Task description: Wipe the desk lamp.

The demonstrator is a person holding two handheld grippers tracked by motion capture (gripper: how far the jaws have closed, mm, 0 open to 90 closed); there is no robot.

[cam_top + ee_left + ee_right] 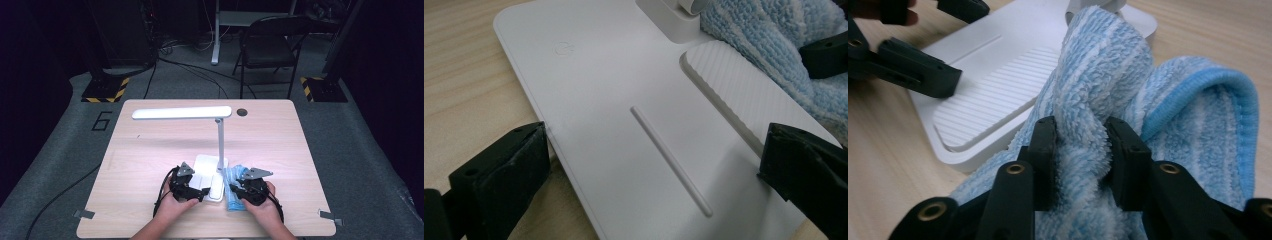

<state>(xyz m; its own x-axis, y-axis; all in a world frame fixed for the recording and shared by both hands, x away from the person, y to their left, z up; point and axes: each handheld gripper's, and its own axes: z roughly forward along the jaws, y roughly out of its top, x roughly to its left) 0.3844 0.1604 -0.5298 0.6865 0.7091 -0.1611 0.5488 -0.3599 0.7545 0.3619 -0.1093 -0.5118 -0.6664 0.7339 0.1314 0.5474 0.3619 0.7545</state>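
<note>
Right gripper view has the right gripper (1082, 137) clamped on a blue cloth (1168, 100) bunched against the lamp base (993, 95) on the bench – the thin pinch may slip – while the left gripper (649, 160) straddles that base, jaws apart

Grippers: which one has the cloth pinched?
The right gripper: its jaws squeeze a fold of the blue cloth. The left gripper stands open astride the white lamp base.

Overhead, two close views; shared lamp base (211, 181)
</note>
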